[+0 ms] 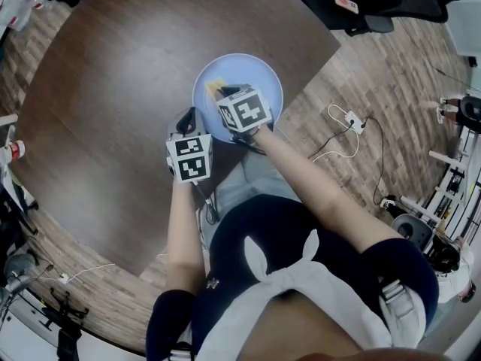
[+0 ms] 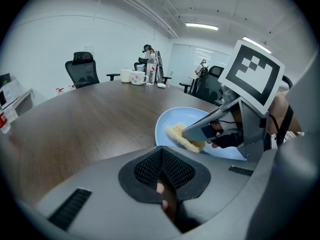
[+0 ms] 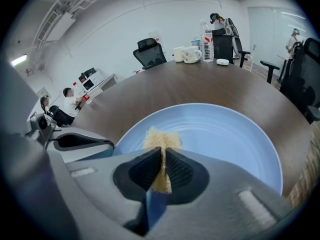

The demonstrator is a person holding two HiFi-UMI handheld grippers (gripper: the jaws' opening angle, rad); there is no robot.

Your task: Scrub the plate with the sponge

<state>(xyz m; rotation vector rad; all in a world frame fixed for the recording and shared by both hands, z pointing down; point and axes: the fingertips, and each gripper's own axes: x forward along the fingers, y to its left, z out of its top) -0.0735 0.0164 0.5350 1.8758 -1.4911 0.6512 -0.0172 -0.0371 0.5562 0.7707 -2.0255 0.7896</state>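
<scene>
Plate (image 1: 264, 75), pale blue, lies flat on the round wooden tabletop (image 1: 113, 89), close to the edge nearest you.

Sponge (image 3: 161, 138): yellow with a blue backing, and it pokes out ahead of the tips over the plate's near-left part. Whether it presses on the plate or hangs just above it, can't tell.

Right gripper (image 3: 162, 156): your claw is clamped together on the sponge and is angled down into the plate.

Left gripper (image 2: 162, 166): the claw is closed, with nothing of the task between the pads. It sits low by the plate's left rim, beside it and not gripping it.

Step in hand: scrubbing, by the look of it. The sponge is at the plate and the far and right parts look bare.

Next move, my judgement: sweep the sponge across toward the far rim with light downward pressure. The plate is unpinned near the table edge, so it may slide. You may want the left gripper braced against the rim.
</scene>
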